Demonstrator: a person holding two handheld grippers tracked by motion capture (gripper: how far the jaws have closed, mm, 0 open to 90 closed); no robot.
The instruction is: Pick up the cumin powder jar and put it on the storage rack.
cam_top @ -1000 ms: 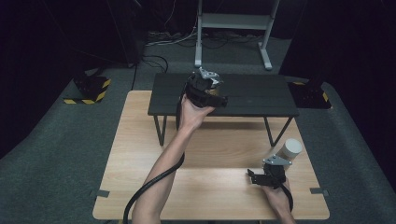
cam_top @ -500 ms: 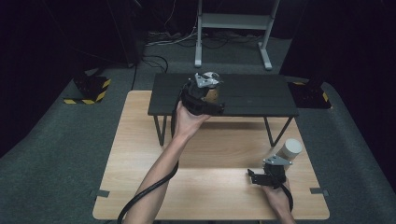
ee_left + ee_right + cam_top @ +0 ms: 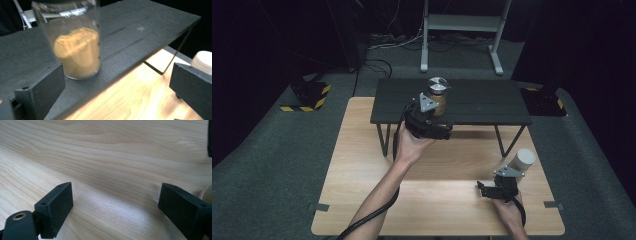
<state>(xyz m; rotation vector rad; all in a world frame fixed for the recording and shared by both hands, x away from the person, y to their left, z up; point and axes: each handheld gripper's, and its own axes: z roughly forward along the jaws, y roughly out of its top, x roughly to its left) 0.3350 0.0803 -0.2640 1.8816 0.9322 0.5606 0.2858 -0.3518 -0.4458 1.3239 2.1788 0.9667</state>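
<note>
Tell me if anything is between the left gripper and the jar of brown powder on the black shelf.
Nothing visible blocks it. The left gripper has its jaws open at the front edge of the black shelf, and the jar stands upright just ahead, off to one side of the gap. Only bare shelf top lies between them.

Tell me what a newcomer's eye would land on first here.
A clear jar of tan powder stands on the black shelf, with the left gripper open just before it. Near the right gripper, open over the wooden table, stands a white container.
</note>
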